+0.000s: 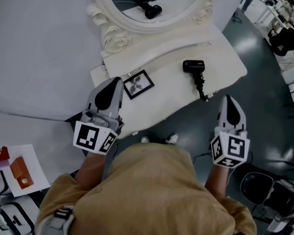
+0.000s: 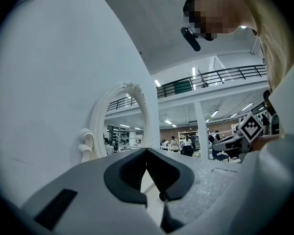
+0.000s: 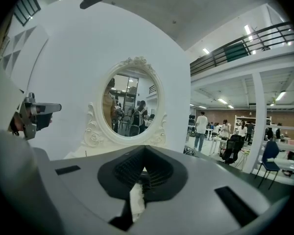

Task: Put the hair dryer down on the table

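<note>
Right claw point(image 3: 144, 148) faces mirror point(image 3: 130, 106); head view, hair dryer point(image 1: 193, 66).

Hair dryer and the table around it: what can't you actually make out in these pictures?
- Hair dryer, both gripper views: not seen; the jaws fill the lower picture.
- Its cord, head view: whether it stops at the table edge or runs on is lost against the dark floor.
- Framed picture, head view: too small to tell what it shows.
- Mirror, head view: upper part cut off by the top edge.
</note>
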Demonstrator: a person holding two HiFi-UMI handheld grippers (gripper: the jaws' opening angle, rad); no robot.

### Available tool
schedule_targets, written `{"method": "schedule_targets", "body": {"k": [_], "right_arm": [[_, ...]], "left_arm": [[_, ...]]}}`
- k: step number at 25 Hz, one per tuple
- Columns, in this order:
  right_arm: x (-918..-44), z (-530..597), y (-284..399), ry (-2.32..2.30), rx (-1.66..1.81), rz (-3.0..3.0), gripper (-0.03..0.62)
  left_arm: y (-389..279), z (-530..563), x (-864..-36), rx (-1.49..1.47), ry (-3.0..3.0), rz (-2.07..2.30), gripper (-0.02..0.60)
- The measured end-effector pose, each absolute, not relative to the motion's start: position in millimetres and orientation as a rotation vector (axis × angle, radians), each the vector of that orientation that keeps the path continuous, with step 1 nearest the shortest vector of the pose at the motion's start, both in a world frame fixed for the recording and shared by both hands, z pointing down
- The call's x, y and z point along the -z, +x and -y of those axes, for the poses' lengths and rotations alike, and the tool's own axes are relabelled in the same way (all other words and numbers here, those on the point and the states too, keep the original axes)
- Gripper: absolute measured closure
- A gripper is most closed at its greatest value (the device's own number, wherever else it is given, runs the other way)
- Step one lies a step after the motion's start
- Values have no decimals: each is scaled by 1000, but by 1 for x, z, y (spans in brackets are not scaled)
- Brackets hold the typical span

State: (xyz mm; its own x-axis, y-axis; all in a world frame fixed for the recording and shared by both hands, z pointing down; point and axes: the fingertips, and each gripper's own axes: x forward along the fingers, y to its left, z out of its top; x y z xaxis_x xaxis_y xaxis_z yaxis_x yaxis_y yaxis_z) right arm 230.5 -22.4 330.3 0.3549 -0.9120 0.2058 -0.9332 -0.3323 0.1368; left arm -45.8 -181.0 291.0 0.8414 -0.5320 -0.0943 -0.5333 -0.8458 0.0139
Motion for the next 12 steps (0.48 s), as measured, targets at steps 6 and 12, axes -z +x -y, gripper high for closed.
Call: {"method": "schedule_targets", "body": {"k": [6,12], "right_arm": [[-330,14,230,2409,-137,1618,592],[-330,6,228,2419,-141,1593,592]], "left_arm": [[-43,180,-292,-162,-3014,-830,578],[-38,180,-293,-165,-3031,-798,578]]}}
